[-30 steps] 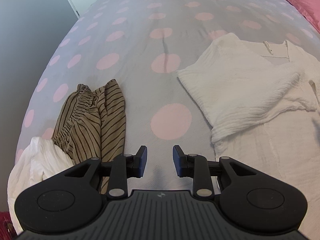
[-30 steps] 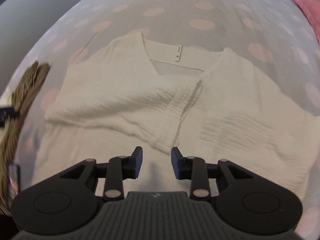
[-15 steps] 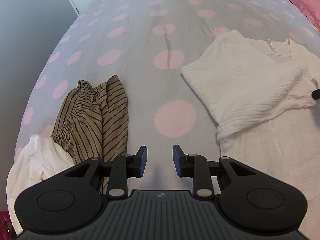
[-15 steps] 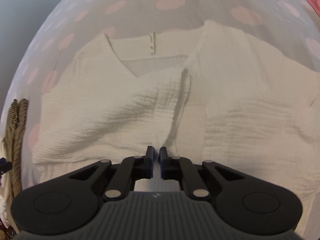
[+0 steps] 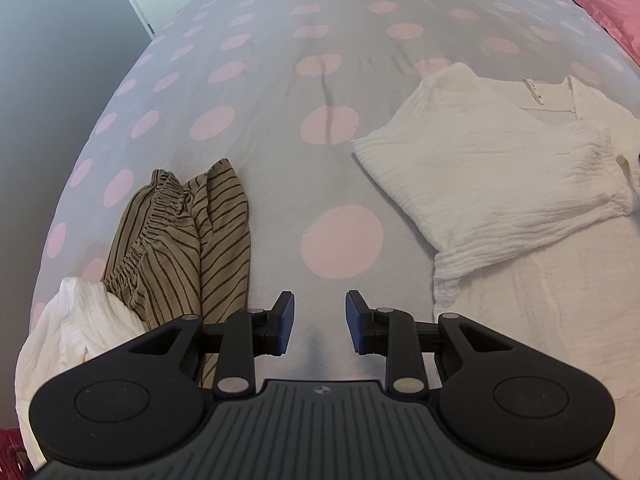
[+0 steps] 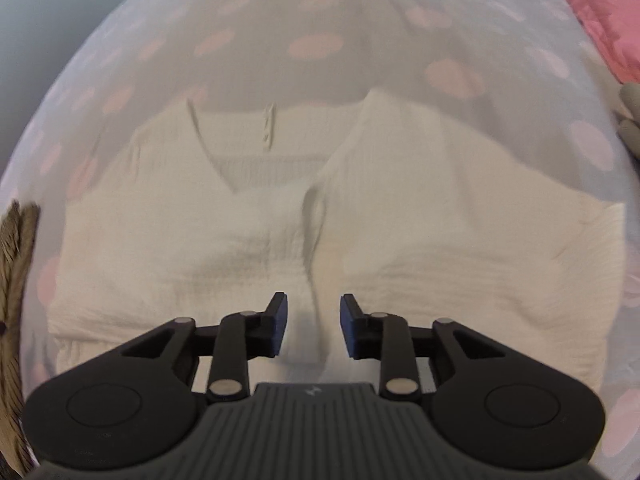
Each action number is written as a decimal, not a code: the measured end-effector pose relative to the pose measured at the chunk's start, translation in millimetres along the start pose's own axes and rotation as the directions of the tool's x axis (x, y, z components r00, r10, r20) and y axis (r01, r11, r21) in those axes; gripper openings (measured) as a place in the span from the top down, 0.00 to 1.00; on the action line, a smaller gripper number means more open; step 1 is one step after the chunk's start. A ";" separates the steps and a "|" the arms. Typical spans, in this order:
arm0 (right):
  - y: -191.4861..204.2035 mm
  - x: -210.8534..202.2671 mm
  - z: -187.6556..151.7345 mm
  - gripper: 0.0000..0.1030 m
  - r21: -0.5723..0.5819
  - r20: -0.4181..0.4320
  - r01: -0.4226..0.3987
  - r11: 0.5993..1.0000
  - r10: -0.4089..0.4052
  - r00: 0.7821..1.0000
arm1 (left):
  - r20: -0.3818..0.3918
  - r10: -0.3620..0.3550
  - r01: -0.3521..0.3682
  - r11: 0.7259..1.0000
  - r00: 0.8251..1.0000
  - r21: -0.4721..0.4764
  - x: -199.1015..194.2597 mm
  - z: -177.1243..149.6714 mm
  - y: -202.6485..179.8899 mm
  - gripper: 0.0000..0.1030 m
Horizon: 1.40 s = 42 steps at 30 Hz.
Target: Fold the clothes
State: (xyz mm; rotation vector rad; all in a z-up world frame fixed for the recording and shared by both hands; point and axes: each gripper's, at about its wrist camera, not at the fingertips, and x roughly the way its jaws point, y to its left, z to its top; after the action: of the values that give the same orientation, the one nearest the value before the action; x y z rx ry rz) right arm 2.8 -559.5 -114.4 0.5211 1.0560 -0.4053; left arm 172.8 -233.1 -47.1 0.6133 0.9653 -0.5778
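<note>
Right gripper [image 6: 312, 326] fingers spread wide, gripping nothing, poised over the white blouse [image 6: 400, 240] at lower centre, its folded sleeve edge running up between them. Left gripper [image 5: 319, 322] equally open and empty above the polka-dot bed [image 5: 280, 140]; the blouse [image 5: 500, 168] lies right, striped shorts [image 5: 180, 240] left.

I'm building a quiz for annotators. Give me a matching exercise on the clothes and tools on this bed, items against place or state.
Items:
1. white top
2. striped garment
3. pink pillow
4. right tool

States:
A. far right edge of bed
B. open, above white fabric
C. bunched, left of the left tool
D. spread flat, one sleeve folded in

Pairs: 1-D, 2-C, 3-A, 4-B
</note>
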 end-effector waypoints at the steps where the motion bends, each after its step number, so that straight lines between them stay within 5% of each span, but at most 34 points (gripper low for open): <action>1: -9.8 -7.6 2.6 0.67 0.023 0.016 0.003 1.000 -0.003 1.000 | 0.000 0.000 0.000 1.000 1.000 0.005 0.4 0.4 -1.6 0.75; 9: -55.4 -26.5 -1.8 0.67 0.081 0.032 0.060 0.995 -0.062 0.998 | 0.002 0.004 -0.004 1.000 1.000 0.019 1.7 4.6 -12.1 0.75; 14: -19.4 -4.2 -8.1 0.67 0.017 0.009 0.002 1.000 -0.002 1.000 | 0.004 0.005 -0.005 1.000 1.000 0.025 -1.1 6.3 -17.7 0.75; 24: 7.1 49.9 -17.9 0.60 -0.085 -0.054 0.124 0.989 -0.128 0.990 | -0.013 0.018 -0.018 1.000 1.000 0.011 4.2 2.0 -5.5 0.75; 31: 8.8 57.2 -20.2 0.87 -0.124 -0.069 0.196 0.973 -0.205 0.976 | -0.046 0.033 -0.033 0.999 0.998 0.001 11.5 -1.2 1.0 0.75; 35: 3.0 42.6 -14.0 0.89 -0.087 -0.064 0.193 0.977 -0.198 0.978 | -0.050 0.034 -0.034 0.999 0.998 0.006 11.4 -2.5 1.5 0.75; 42: 7.1 -22.3 1.9 0.89 -0.021 0.006 0.069 0.997 -0.069 0.998 | -0.052 0.034 -0.035 0.999 0.998 0.000 10.6 -5.6 5.8 0.75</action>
State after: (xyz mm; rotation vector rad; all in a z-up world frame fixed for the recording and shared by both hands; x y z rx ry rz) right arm -1.7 -553.3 -92.2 0.4651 1.0748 -0.4557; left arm 178.4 -227.1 -57.6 0.6460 1.0016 -0.5332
